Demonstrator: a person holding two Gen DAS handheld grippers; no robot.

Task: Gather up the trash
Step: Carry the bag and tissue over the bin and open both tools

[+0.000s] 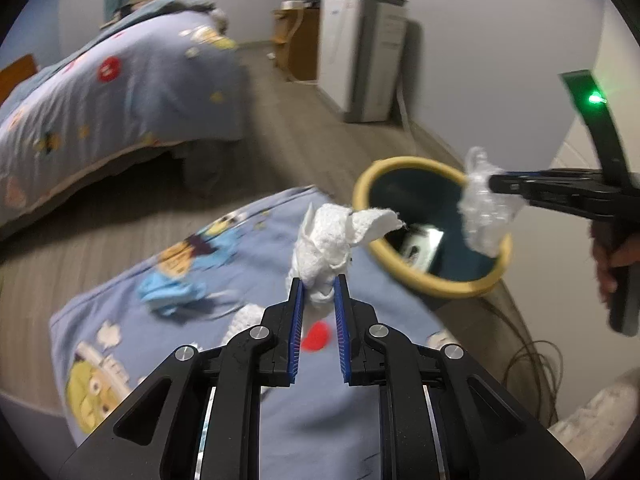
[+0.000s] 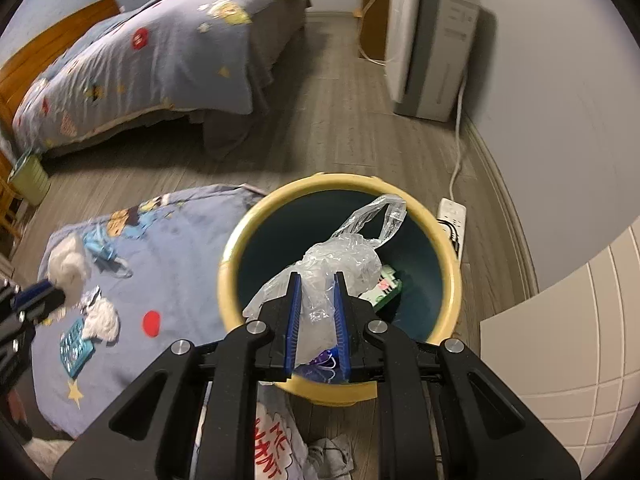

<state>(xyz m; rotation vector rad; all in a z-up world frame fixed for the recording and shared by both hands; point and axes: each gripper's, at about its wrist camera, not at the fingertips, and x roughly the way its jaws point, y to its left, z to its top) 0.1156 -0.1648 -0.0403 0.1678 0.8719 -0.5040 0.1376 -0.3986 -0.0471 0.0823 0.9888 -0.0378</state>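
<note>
My left gripper (image 1: 319,280) is shut on a crumpled white tissue (image 1: 328,240) and holds it above the blue cartoon quilt (image 1: 224,280), left of the yellow-rimmed trash bin (image 1: 436,280). My right gripper (image 2: 316,278) is shut on a clear plastic bag (image 2: 340,264) and holds it over the open bin (image 2: 236,264); it also shows in the left wrist view (image 1: 496,184) with the bag (image 1: 484,216). The bin holds some packaging (image 2: 386,284). On the quilt lie a white tissue wad (image 2: 102,318), a teal packet (image 2: 76,346) and a light blue mask (image 2: 100,246).
A bed (image 2: 160,52) stands at the back left across wood floor. A white appliance (image 2: 432,40) stands by the right wall, with a power strip (image 2: 452,216) and cables beside the bin. A white tiled panel (image 2: 560,340) is at the right. A green bin (image 2: 30,178) is far left.
</note>
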